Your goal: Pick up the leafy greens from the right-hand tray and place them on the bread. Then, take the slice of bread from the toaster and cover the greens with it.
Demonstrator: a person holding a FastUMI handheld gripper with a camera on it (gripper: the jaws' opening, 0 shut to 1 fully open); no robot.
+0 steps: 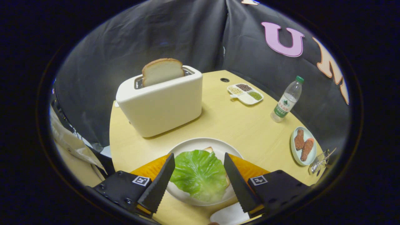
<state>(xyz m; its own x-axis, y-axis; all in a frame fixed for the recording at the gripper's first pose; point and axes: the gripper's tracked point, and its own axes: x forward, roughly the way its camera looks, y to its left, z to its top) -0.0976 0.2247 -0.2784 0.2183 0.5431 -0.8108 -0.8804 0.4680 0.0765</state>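
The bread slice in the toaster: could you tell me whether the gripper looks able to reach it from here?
Probably yes: the bread slice stands proud of the toaster, nothing lies between, and the gripper jaws are open.

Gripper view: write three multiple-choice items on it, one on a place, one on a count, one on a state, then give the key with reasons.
1. Where does the leafy green lie?
A. on the bread on the white plate
B. in the toaster slot
C. beside the water bottle

2. How many brown meat pieces lie on the small plate near the bottle?
A. one
B. two
C. four

3. What state is the gripper in?
A. shut on the green
B. shut on the bread slice
C. open, fingers either side of the green

Key: 1 A, the green covers the bread, whose corner peeks out on the plate. 2 B, two pieces lie side by side. 3 C, the fingers stand wide apart, pressing on nothing, and the slice stands in the toaster.
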